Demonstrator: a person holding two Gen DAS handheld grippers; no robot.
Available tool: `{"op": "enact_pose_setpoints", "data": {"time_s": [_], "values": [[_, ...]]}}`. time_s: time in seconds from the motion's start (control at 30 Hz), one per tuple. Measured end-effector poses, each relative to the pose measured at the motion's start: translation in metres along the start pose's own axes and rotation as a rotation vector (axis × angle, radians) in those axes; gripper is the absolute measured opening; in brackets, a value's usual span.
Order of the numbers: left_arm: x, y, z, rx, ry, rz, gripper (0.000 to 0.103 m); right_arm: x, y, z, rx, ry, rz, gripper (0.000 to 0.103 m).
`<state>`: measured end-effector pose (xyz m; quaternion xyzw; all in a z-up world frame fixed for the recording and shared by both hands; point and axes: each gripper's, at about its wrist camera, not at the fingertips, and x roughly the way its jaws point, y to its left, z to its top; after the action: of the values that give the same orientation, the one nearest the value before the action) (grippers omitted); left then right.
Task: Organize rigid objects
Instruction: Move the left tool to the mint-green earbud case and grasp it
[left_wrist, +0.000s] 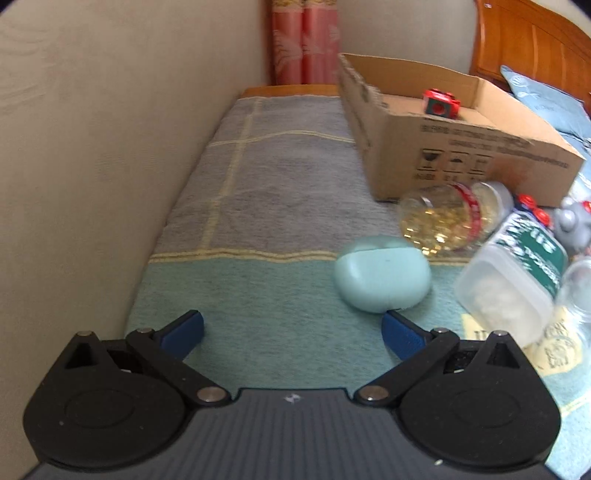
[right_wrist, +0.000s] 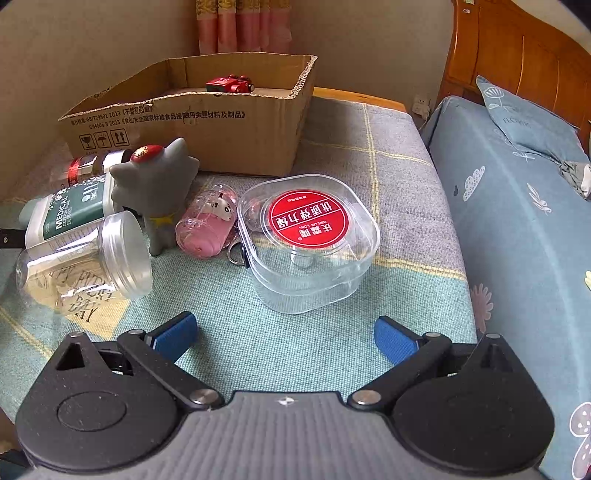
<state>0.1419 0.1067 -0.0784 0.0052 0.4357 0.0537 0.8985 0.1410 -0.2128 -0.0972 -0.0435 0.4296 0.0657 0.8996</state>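
Grippers both spread wide, nothing between the fingers. My left gripper (left_wrist: 291, 332) hangs low over the teal band of the checked blanket (left_wrist: 266, 192), its right blue pad just beside the mint case (left_wrist: 382, 275), maybe touching, can't tell. Case lies flat, lid seam facing up. Behind it a clear capsule jar (left_wrist: 450, 218) lies on its side, yellow pills inside, red label band. Right of that a green-label medical bottle (left_wrist: 517, 273) also on its side, blurred. Cardboard box (left_wrist: 458, 155) sits beyond, open top, red toy car (left_wrist: 439, 103) inside it near the far wall.

My right gripper (right_wrist: 284, 334) hovers over the blanket in front of the clear plastic container (right_wrist: 310, 243) with a round red label on its lid; container upright, apart from both pads. Left of it: pink keychain capsule (right_wrist: 208, 229) lying down, grey cat figure (right_wrist: 159, 188) standing, clear lidded jar (right_wrist: 85, 266) tipped on its side, all close together. Medical bottle lies behind the jar. Same box behind the cluster, toy car inside. Blue patterned bedsheet (right_wrist: 517, 229) on the right with a pillow (right_wrist: 524, 122) on it.
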Motion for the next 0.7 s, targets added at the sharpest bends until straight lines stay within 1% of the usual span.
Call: {"op": "enact_pose_setpoints", "data": {"time_s": [0.03, 0.1, 0.17, 0.23, 0.33, 0.4, 0.53, 0.6, 0.7], "values": [[0.0, 0.002, 0.001, -0.008, -0.001, 0.019, 0.102, 0.0, 0.0, -0.001, 0.001, -0.002, -0.001, 0.103], [-0.003, 0.003, 0.001, -0.009, 0.0, 0.019, 0.102, 0.0, 0.0, 0.0, 0.005, -0.005, -0.003, 0.103], [-0.006, -0.002, 0.0, 0.012, -0.006, -0.005, 0.102, 0.0, 0.0, 0.0, 0.006, -0.007, -0.005, 0.103], [-0.011, -0.009, -0.003, 0.054, -0.018, -0.05, 0.102, 0.0, 0.0, 0.0, 0.007, -0.007, -0.005, 0.103], [-0.007, -0.022, -0.003, 0.1, -0.03, -0.081, 0.102, 0.0, 0.001, 0.0, 0.007, -0.007, -0.005, 0.103], [-0.003, -0.026, -0.002, 0.119, -0.046, -0.09, 0.1, 0.0, 0.001, -0.001, 0.007, -0.011, -0.005, 0.103], [0.002, -0.028, 0.005, 0.096, -0.061, -0.125, 0.092, 0.0, 0.001, -0.002, 0.006, -0.019, -0.005, 0.103], [0.004, -0.03, 0.007, 0.096, -0.062, -0.131, 0.091, 0.0, 0.001, -0.002, 0.006, -0.02, -0.004, 0.103], [0.006, -0.034, 0.011, 0.095, -0.072, -0.139, 0.085, 0.0, 0.0, -0.003, -0.001, -0.023, 0.002, 0.103]]}}
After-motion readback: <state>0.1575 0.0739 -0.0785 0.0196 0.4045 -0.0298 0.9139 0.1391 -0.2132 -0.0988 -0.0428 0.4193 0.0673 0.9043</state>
